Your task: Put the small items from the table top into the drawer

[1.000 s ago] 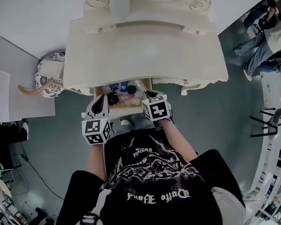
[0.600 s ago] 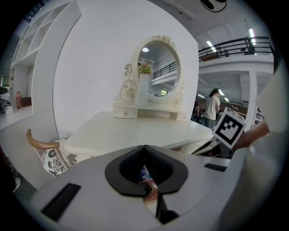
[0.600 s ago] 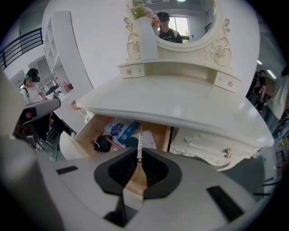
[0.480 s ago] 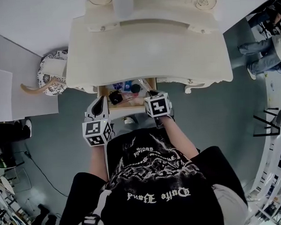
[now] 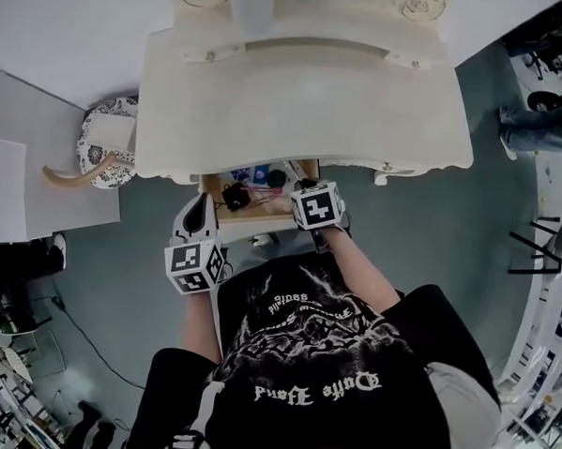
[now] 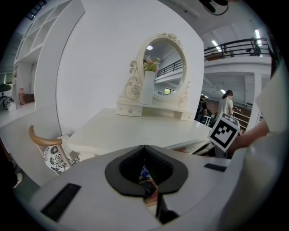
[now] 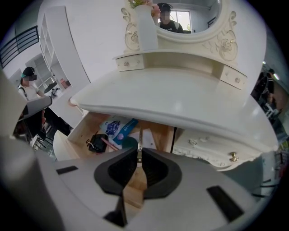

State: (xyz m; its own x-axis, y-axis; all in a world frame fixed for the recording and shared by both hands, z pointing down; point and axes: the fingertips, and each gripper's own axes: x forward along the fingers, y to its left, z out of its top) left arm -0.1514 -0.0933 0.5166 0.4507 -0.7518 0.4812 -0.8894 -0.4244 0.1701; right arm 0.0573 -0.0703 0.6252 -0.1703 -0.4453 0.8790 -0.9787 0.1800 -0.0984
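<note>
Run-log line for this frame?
right tongs: shut on thin metal stick, above open drawer | left tongs: shut, empty

Small items point(image 5: 237, 195) in drawer point(image 5: 248, 227) under table top point(image 5: 294, 106); stool point(image 5: 103, 144) left.

Your tabletop point(image 5: 294, 106) is cream all over. Drawer point(image 7: 83, 128) is pale wood inside: blue packet point(image 7: 118, 127), black gadget point(image 7: 96, 144), pink stick point(image 7: 107, 143). Thin tool point(image 7: 139, 137) is silver. Stool point(image 5: 94, 144) is white with black floral print. Floor point(image 5: 422, 230) is grey-teal.
</note>
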